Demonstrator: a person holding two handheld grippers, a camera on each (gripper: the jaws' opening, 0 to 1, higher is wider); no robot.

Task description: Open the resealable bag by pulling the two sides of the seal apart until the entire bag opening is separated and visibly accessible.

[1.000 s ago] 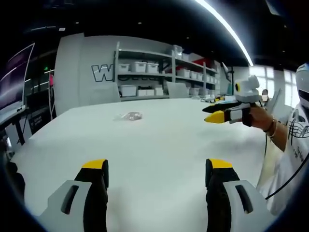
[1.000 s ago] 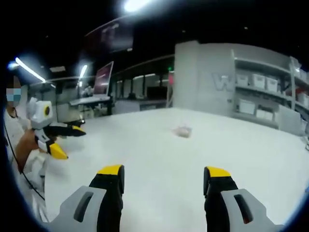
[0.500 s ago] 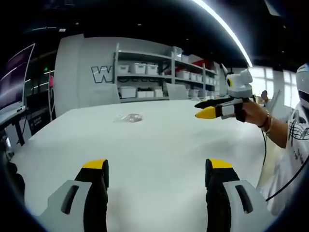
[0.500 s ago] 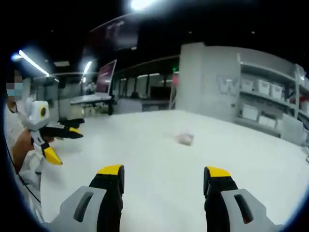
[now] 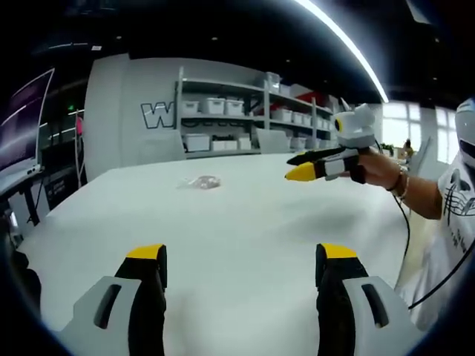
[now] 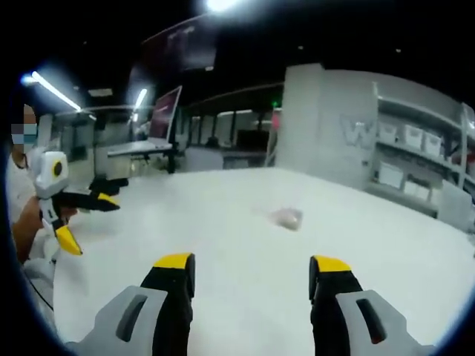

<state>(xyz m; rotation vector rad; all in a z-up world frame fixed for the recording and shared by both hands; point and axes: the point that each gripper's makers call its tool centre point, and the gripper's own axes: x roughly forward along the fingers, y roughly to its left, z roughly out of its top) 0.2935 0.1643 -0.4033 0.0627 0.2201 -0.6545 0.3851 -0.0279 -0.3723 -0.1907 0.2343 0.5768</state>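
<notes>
Bag (image 5: 200, 181) contents too small, blurred.

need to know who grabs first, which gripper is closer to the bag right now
Judging roughly, the right gripper: it reaches out over the table toward the resealable bag, while the left gripper hangs near the table's edge.

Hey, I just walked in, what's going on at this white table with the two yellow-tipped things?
A person holds a two-jaw tool in each hand over a big white table. A small clear resealable bag lies flat on the table out ahead, untouched and apart from both tools. The left tool has its jaws open and holds nothing. The right tool is open and empty as well, and in the left gripper view it hangs in the air to the right of the bag. Opening the seal has not yet begun.
</notes>
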